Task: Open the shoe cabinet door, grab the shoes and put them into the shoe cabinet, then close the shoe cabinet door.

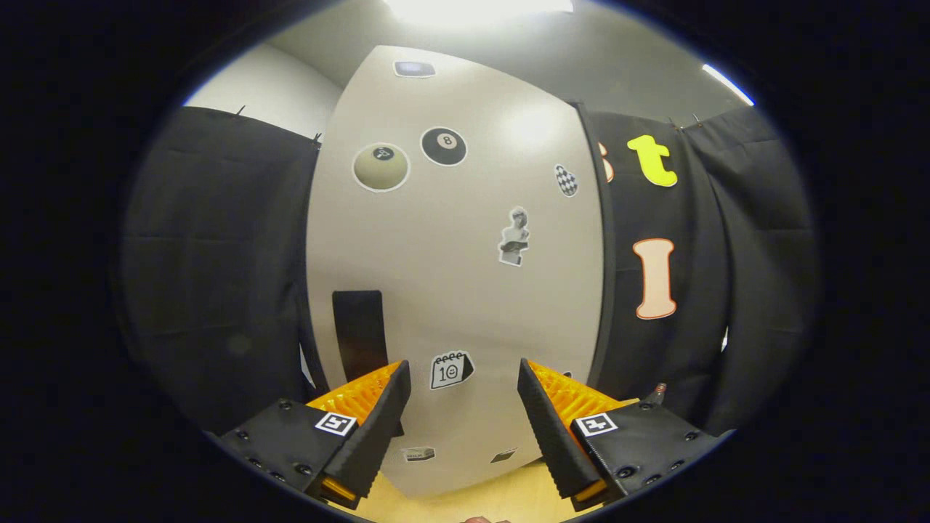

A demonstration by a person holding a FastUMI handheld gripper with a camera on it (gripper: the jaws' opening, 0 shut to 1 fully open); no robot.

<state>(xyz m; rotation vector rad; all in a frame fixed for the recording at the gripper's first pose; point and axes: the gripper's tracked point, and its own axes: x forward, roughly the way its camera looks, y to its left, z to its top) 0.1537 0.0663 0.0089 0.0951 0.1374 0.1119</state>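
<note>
The shoe cabinet door (450, 269), a pale panel dotted with stickers, stands upright just beyond the gripper (463, 383) and looks shut; its dark handle (359, 334) runs vertically near the door's left edge, just beyond the left finger; a calendar sticker (450, 370) shows in the gap between the fingers; the fingers are spread wide, holding nothing; black cloth (211, 261) hangs either side; a light wooden surface (501, 501) lies beneath.

Cabinet door (450, 290) beyond tongs (463, 385) (parted)
</note>
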